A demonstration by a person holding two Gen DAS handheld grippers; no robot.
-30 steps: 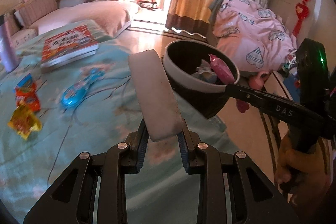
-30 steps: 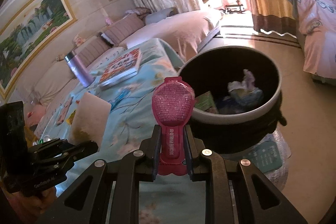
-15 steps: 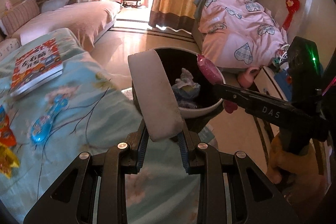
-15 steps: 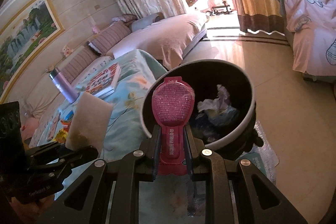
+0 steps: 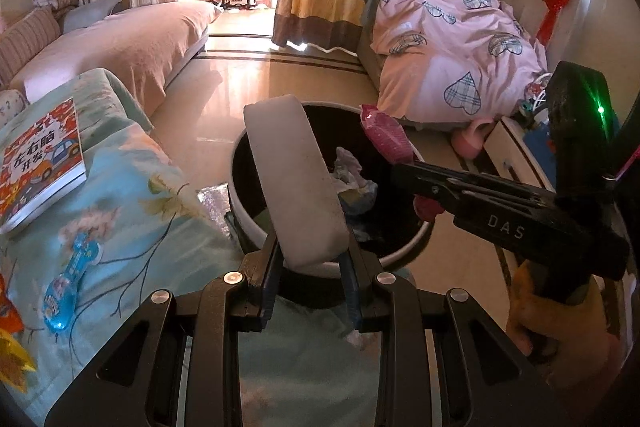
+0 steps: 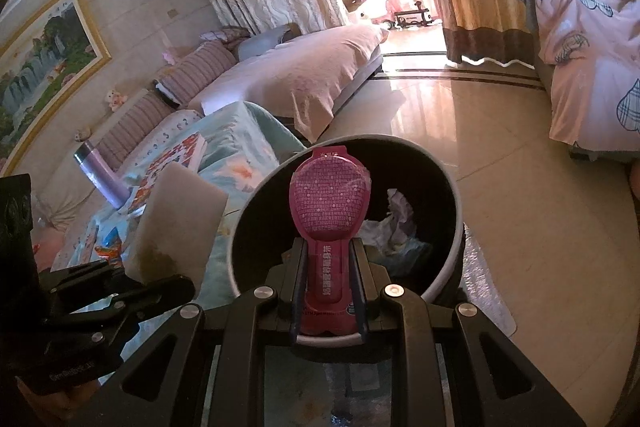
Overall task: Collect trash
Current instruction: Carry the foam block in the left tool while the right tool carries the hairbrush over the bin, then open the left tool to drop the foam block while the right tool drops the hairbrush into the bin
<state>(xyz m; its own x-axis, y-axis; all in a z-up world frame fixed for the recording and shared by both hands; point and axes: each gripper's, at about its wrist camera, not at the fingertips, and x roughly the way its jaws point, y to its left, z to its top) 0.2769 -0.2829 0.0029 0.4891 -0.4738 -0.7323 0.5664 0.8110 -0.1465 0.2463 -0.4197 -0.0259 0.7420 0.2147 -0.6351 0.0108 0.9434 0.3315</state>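
Observation:
My left gripper (image 5: 310, 259) is shut on a grey-white sponge block (image 5: 294, 179), held over the near rim of a black trash bin (image 5: 240, 195) with a white rim. My right gripper (image 6: 328, 279) is shut on a pink spoon-shaped wrapper (image 6: 329, 199), held over the same bin (image 6: 448, 187). Crumpled paper and wrappers (image 5: 354, 179) lie inside the bin. In the left wrist view the right gripper (image 5: 404, 167) reaches in from the right with the pink wrapper (image 5: 386, 137). In the right wrist view the left gripper (image 6: 160, 283) holds the sponge (image 6: 176, 223) at left.
A table with a teal floral cloth (image 5: 132, 195) holds a picture book (image 5: 38, 163), a blue toy-shaped packet (image 5: 70, 283) and orange-yellow snack wrappers (image 5: 10, 343). A purple bottle (image 6: 100, 179) stands on it. A sofa (image 5: 120, 43) and a pink quilt (image 5: 452, 43) flank the tiled floor.
Both grippers have moved forward and right, off the table edge to above the bin. The bin now sits directly under both held items. Neither grip has changed.

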